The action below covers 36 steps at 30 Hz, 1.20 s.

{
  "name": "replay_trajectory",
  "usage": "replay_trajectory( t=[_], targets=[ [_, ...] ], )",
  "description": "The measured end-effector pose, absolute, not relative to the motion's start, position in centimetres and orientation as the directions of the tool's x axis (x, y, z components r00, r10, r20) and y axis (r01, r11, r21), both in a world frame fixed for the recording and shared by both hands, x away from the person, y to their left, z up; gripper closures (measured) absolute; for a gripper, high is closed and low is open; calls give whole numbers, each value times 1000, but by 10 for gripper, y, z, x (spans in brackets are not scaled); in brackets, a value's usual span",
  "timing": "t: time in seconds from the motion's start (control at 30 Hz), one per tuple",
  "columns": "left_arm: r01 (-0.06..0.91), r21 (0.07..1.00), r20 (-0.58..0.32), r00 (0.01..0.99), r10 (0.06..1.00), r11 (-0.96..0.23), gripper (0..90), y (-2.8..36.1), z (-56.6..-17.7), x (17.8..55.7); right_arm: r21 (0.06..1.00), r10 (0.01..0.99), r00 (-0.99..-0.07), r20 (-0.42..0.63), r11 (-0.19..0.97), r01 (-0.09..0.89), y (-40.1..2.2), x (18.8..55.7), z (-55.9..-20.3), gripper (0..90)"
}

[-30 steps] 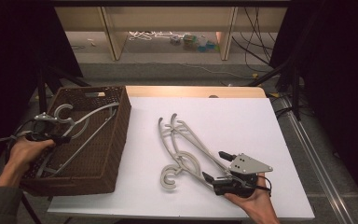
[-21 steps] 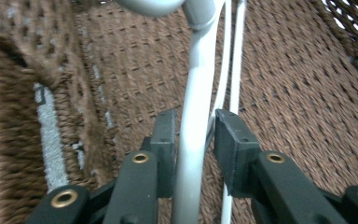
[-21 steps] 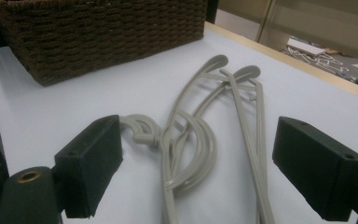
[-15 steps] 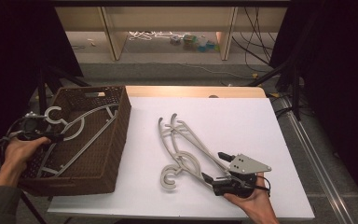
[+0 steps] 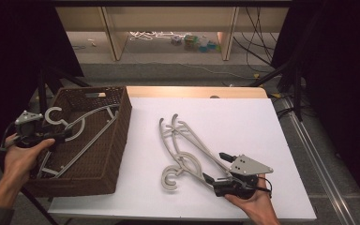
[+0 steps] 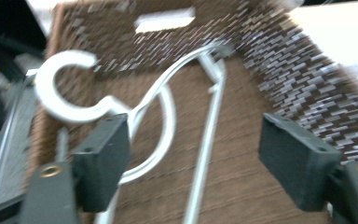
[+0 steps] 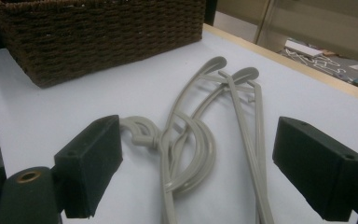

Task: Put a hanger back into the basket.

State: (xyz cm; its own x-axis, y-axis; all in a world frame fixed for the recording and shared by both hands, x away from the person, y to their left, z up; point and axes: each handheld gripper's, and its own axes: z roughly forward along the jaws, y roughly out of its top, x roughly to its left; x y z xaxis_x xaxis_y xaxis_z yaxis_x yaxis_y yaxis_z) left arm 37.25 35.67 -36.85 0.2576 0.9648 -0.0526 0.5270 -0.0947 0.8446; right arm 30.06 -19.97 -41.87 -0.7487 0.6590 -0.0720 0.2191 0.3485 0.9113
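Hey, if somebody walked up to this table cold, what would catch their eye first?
Probably the dark woven basket at the table's left edge, with a pale hanger lying inside it and its hook poking over the rim by the open left gripper. Next, the grey hangers piled on the white tabletop, with the open right gripper resting at their near end.
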Motion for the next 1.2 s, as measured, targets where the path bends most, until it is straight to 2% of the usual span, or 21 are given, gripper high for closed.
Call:
replay_trajectory(
  t=[0.23,0.4,0.77,0.93,0.97,1.17,1.2],
  targets=[
    [440,894,-77,338,938,-85,185,317,-362,350,918,669,-741,-62,329,220,-200,300,-420,166],
    [383,921,-109,432,895,-73,185,276,-362,338,920,674,-737,-46,315,231,-199,300,-422,165],
    [304,952,-137,527,839,-35,184,237,-371,328,928,679,-733,-46,301,220,-204,301,-423,164],
    [255,965,-104,577,810,-57,174,222,-375,322,927,670,-742,-22,292,236,-202,303,-424,163],
    [248,967,-101,587,803,-60,171,219,-377,321,933,671,-740,-45,292,209,-202,304,-425,163],
    [226,972,-87,622,778,-72,170,206,-385,316,920,663,-748,-21,305,244,-202,303,-426,163],
    [197,977,-69,641,764,-77,168,202,-389,315,921,664,-747,-22,305,244,-202,302,-426,163]
  ],
)
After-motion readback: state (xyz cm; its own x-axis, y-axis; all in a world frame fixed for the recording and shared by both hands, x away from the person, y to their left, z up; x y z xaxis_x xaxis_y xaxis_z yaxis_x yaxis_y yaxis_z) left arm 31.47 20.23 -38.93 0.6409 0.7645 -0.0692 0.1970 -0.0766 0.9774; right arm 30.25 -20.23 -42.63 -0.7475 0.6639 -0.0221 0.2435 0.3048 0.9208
